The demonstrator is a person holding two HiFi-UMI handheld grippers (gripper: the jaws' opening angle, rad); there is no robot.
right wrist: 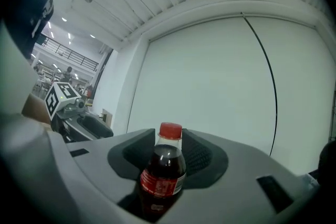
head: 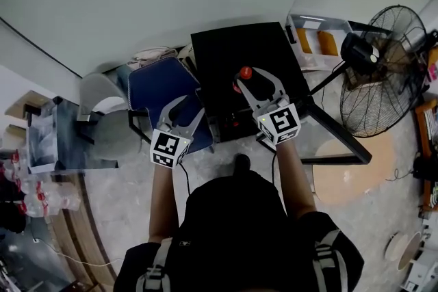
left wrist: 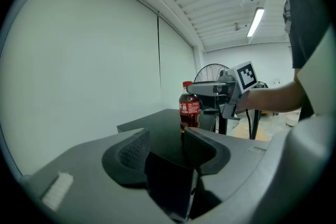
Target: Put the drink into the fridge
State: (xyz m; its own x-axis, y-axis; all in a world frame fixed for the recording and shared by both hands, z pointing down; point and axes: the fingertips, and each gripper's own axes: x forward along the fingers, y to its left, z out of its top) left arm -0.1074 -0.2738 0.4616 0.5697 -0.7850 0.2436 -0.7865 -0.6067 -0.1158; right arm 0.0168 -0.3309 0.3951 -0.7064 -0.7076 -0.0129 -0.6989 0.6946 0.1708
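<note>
Dark-shirted shoulders (head: 233, 229) crossed by two pale straps are filling the bottom of the head view, and two bare forearms are reaching forward from them. Just ahead, the left gripper (head: 191, 106), grey plastic with ribbed pads, is hovering between the blue seat (head: 161, 82) and the fridge (head: 233, 51). Its jaws are standing apart with nothing between them.

Slightly farther on, the right gripper (head: 259, 82) is reaching level around the single bottle (right wrist: 163, 176). Its jaws are standing apart with the bottle between them, and the bottle is sitting nearer one pad than the other. The bottle is clear plastic with a red cap and a red label. It is holding a dark drink up to its shoulder and is standing upright on the glossy flat top of the black, box-shaped fridge.

Beyond, at the right, one round wire-caged fan (head: 383, 72) is standing near a pale round board (head: 349, 171).
</note>
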